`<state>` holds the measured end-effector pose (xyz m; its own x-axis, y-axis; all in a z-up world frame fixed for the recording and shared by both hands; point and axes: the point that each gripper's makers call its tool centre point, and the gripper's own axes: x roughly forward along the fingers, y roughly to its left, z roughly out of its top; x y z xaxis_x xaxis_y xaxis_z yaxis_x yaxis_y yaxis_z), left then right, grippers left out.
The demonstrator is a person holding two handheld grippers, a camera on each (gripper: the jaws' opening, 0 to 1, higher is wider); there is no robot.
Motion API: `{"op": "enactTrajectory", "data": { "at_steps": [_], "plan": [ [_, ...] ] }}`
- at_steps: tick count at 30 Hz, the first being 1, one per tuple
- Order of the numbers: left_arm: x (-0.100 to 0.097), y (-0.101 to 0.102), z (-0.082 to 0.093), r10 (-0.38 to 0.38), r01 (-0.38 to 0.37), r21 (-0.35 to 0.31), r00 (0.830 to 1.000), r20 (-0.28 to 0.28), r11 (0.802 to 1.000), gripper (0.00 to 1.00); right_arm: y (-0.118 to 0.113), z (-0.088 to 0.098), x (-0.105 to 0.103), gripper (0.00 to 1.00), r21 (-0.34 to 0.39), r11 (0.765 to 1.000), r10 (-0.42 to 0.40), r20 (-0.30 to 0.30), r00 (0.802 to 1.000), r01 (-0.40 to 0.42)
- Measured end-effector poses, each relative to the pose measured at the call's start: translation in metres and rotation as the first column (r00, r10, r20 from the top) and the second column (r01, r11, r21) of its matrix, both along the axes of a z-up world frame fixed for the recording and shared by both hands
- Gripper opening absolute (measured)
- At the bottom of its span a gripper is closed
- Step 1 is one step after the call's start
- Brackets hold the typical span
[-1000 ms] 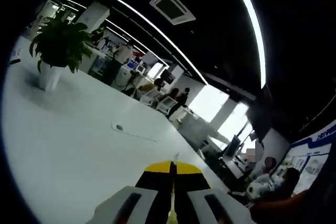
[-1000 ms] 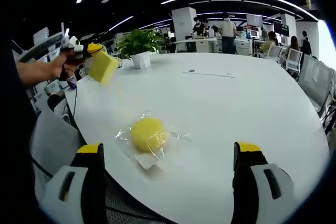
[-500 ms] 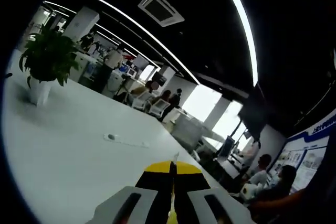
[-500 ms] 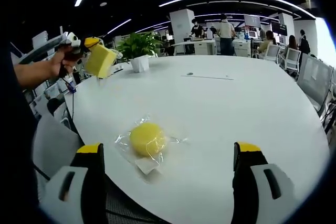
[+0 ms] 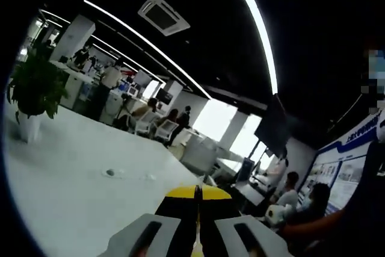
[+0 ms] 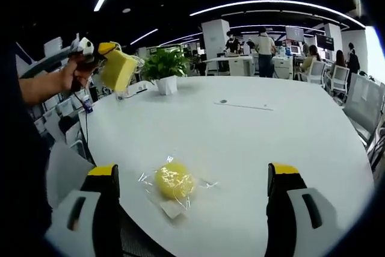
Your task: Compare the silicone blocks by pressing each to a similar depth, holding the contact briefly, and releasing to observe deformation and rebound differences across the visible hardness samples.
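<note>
Being held aloft at ten o'clock in the right gripper view, a yellow rectangular silicone block [image 6: 118,69] is being clamped between the left tongs [image 6: 107,49], which are being gripped by a person's hand [image 6: 73,77] well above the white round bench [image 6: 289,130]. In the left gripper view, those same left tongs [image 5: 197,194] are being seen with jaws drawn almost together at six o'clock, the block itself being hidden beyond their yellow tips. The right tongs [image 6: 192,176] are being kept wide, jaws standing far apart at seven and five o'clock with nothing between them. Between and beyond those jaws, a yellow round silicone sample in a clear plastic wrapper [image 6: 174,180] is lying on the bench at six o'clock. A potted green plant [image 6: 166,69] is standing at eleven o'clock, well apart from both.

The squeeze-and-hold step on the rectangular block is judged to be in hand. Next, a release is called for so that rebound can be watched, then the round sample is to be pressed to a like depth.
</note>
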<state>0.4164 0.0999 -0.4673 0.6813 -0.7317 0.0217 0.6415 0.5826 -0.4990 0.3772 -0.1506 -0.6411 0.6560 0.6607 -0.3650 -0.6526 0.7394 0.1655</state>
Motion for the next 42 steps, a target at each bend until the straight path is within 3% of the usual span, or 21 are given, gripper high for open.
{"op": "enactTrajectory", "data": {
  "at_steps": [3, 8, 18, 22, 33, 38, 42],
  "plan": [
    [-0.008, -0.01, 0.01, -0.058, 0.059, -0.026, 0.998, 0.037, 0.998, 0.0, 0.01, 0.015, 0.001, 0.96, 0.007, 0.999, 0.032, 0.025, 0.999, -0.032],
    [-0.018, -0.024, 0.011, -0.107, 0.108, -0.027, 0.994, 0.036, 0.994, 0.0, 0.031, 0.037, -0.003, 0.96, -0.006, 0.994, 0.107, 0.069, 0.992, -0.106],
    [-0.037, -0.048, 0.023, -0.213, 0.217, -0.046, 0.974, 0.076, 0.975, 0.0, 0.063, 0.082, -0.008, 0.96, 0.038, 0.978, 0.197, 0.118, 0.973, -0.203],
    [-0.045, -0.054, 0.033, -0.252, 0.259, -0.067, 0.963, 0.099, 0.964, 0.0, 0.073, 0.108, -0.007, 0.96, 0.088, 0.97, 0.213, 0.147, 0.966, -0.228],
    [-0.062, -0.066, 0.047, -0.337, 0.349, -0.088, 0.933, 0.124, 0.933, 0.0, 0.101, 0.138, -0.019, 0.96, 0.145, 0.93, 0.317, 0.149, 0.937, -0.338],
    [-0.076, -0.079, 0.056, -0.415, 0.431, -0.098, 0.898, 0.15, 0.897, 0.0, 0.116, 0.152, -0.025, 0.96, 0.189, 0.899, 0.367, 0.161, 0.916, -0.394],
    [-0.083, -0.085, 0.065, -0.444, 0.464, -0.106, 0.88, 0.169, 0.879, 0.0, 0.123, 0.164, -0.028, 0.95, 0.222, 0.876, 0.396, 0.176, 0.901, -0.429]
  ]
}}
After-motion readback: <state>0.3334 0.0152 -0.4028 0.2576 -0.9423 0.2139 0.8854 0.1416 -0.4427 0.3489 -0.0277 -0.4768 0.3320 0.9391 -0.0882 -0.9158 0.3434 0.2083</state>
